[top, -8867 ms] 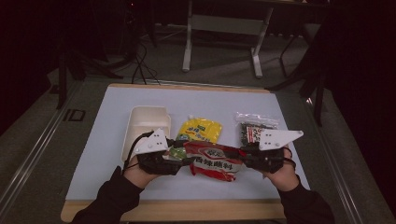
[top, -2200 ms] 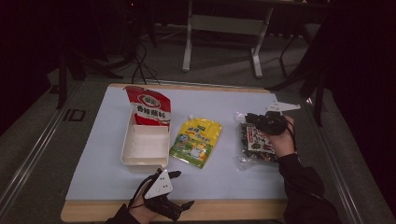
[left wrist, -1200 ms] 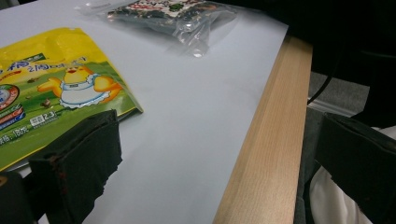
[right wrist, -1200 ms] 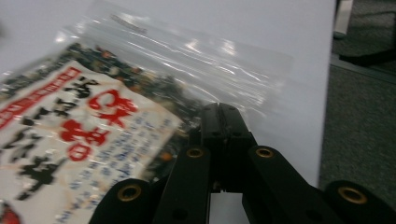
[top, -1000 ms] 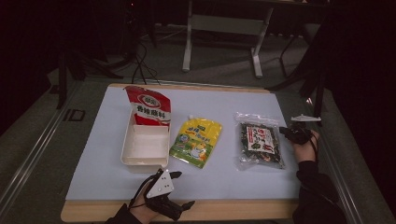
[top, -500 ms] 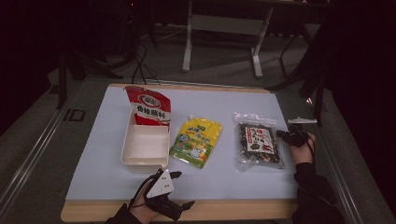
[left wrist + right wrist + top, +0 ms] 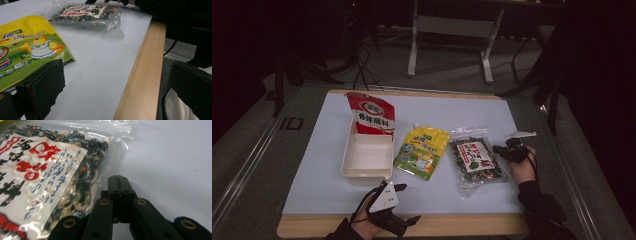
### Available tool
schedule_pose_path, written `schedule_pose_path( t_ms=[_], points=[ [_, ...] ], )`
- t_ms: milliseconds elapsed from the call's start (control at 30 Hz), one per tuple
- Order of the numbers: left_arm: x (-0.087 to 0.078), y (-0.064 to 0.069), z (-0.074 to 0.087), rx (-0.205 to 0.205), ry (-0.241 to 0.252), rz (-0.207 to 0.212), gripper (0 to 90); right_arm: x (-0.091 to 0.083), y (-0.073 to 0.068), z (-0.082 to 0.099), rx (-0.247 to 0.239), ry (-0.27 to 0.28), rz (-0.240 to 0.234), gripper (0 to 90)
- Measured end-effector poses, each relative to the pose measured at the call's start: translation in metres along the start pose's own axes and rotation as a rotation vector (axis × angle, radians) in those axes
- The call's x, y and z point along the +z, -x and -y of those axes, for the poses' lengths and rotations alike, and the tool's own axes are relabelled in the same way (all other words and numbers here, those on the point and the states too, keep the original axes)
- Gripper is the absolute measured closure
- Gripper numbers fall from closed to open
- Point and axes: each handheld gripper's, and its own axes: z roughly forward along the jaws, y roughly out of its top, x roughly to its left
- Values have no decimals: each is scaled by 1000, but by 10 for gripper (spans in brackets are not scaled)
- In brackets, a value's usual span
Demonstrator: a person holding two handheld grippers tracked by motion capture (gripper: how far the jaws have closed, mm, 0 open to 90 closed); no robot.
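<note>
Reaching: right tongs (image 7: 501, 149) lie low at the right edge of the clear seaweed packet (image 7: 475, 161), tips pressed together on nothing, just beside its plastic seam.
Packet: flat on the worktop (image 7: 452, 112), right of the yellow seasoning pouch (image 7: 421, 151) and apart from it.
Left tongs: spread wide and holding nothing, the left tongs (image 7: 404, 202) rest at the near edge of the worktop, pointing right.
Box: a white tray (image 7: 368, 158) sits left of the yellow pouch, with a red snack bag (image 7: 372, 116) propped in its far end.
Risk: the slick film looks likely to slide or crumple if nipped at the thin margin only; a loose hold could let the packet drop or tear the seam.
Surface: pale blue mat on a board with a light wooden rim, smooth, offering little friction.
Room: dark, with a grey floor, trailing cables and a metal stand's legs beyond the far side.
</note>
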Motion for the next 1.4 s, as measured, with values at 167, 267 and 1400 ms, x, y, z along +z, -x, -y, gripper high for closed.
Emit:
schedule_pose_path(
  t_ms=[167, 267, 1400],
  points=[
    [0, 0, 0, -1, 2, 0, 23, -7, -22, 6, -30, -26, -34, 900],
    [0, 0, 0, 1, 1, 1, 23, -10, -27, 10, -39, -27, -46, 900],
    [1, 0, 0, 10, -9, 0, 23, -22, -30, -38, -92, 24, -73, 643]
  ],
)
